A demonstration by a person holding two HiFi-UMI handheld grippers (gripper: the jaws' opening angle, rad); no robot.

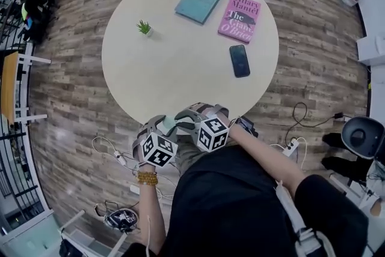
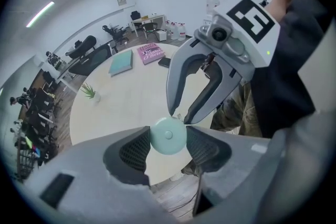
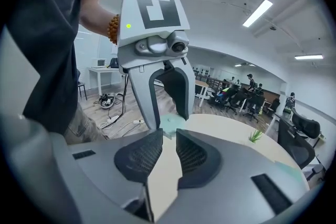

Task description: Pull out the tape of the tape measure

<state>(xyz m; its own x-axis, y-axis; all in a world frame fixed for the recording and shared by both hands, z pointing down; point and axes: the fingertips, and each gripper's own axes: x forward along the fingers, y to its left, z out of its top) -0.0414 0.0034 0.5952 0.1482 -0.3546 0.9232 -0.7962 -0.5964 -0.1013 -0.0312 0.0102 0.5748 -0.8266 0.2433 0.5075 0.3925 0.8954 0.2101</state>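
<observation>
A round mint-green tape measure (image 2: pixel 167 131) sits between the pads of my left gripper (image 2: pixel 168 137), which is shut on it. In the head view the tape measure (image 1: pixel 168 125) shows just off the near edge of the round table (image 1: pixel 180 63), between my left gripper (image 1: pixel 165 129) and my right gripper (image 1: pixel 180 124). The right gripper (image 3: pixel 168 136) faces the left one; its jaws stand a narrow gap apart with only the table showing between the pads. Its fingertips (image 2: pixel 174 110) reach the tape measure's rim. No pulled-out tape shows.
On the table lie a teal book (image 1: pixel 200 0), a pink book (image 1: pixel 239 17), a dark phone (image 1: pixel 239 61) and a small potted plant (image 1: pixel 144 27). Cables and a power strip (image 1: pixel 292 146) lie on the wood floor; an office chair (image 1: pixel 361 135) stands at the right.
</observation>
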